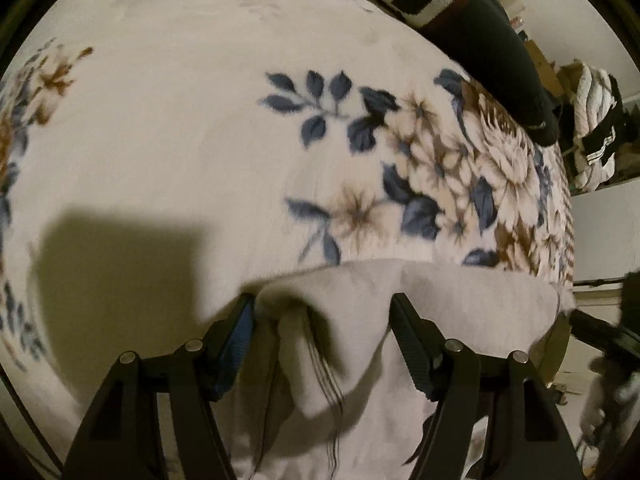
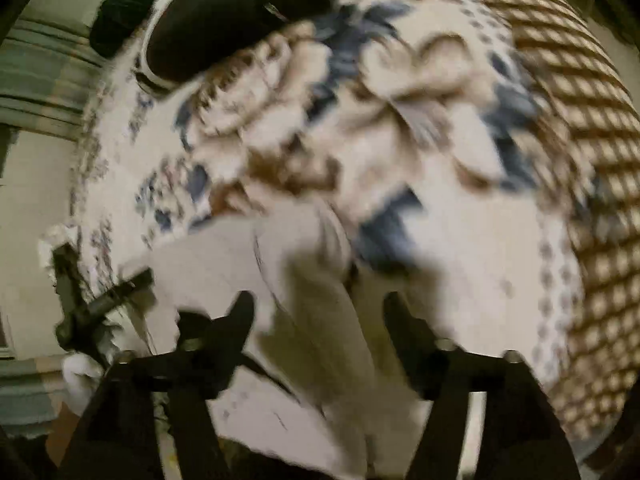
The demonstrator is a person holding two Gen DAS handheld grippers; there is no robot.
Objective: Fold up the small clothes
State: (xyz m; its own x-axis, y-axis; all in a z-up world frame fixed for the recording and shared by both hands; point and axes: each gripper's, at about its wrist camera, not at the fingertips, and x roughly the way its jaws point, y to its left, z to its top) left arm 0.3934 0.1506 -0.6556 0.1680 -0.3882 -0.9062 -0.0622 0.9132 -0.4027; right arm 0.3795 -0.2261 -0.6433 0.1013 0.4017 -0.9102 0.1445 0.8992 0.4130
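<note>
White garment (image 1: 360, 320) between left claw (image 1: 324, 300) fingers, on floral blanket (image 1: 168, 120).

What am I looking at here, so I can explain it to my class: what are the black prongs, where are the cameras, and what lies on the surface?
There is no robot here. A person holds a two-fingered gripper in each hand, each with a wide-angle camera looking along its fingers. The left wrist view comes from the left gripper; the blurred right wrist view comes from the right gripper. Both look down on a flowered blanket, with a pale garment at its near edge and a dark garment farther off. The pale cloth lies between both pairs of fingers. The right jaws stand open, not pinching it. I cannot tell whether the left ones press on it.
</note>
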